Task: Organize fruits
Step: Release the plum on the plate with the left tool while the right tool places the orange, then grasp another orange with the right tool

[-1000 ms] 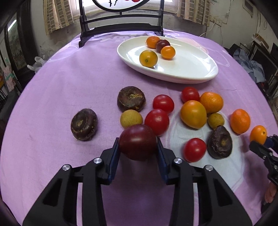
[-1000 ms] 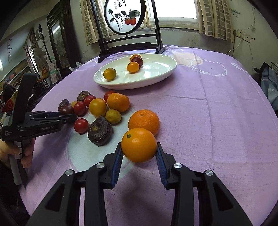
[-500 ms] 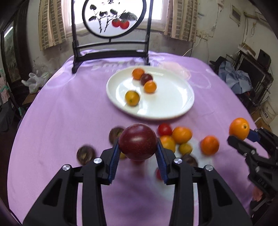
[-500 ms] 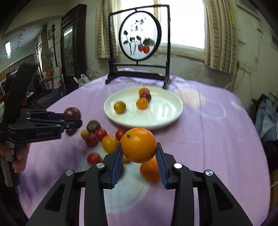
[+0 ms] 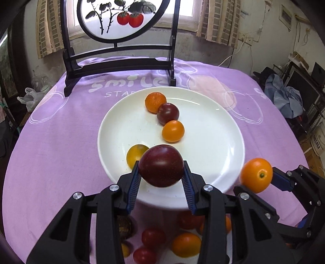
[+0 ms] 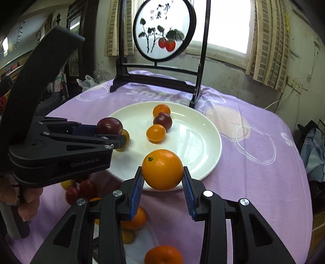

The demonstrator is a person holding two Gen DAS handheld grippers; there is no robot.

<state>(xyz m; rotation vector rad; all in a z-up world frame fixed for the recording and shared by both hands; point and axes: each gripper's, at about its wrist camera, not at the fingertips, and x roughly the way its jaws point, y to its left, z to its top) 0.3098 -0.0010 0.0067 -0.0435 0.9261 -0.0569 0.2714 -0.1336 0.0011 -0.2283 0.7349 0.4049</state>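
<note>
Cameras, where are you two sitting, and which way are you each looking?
Left wrist: rides the left gripper, looking along its fingers at the dark plum and white plate; the right gripper shows.
Right wrist: rides the right gripper, looking past its orange at the plate; the left gripper and hand show.
Both share the plate, four fruits on it, and the painted screen.

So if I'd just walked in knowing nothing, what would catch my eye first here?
Probably the two black grippers held over the near edge of the white plate: the left gripper clamps a dark red plum, the right gripper an orange. Four small fruits already lie on the plate. Behind it stands a round painted screen showing red fruit, on a purple tablecloth.
</note>
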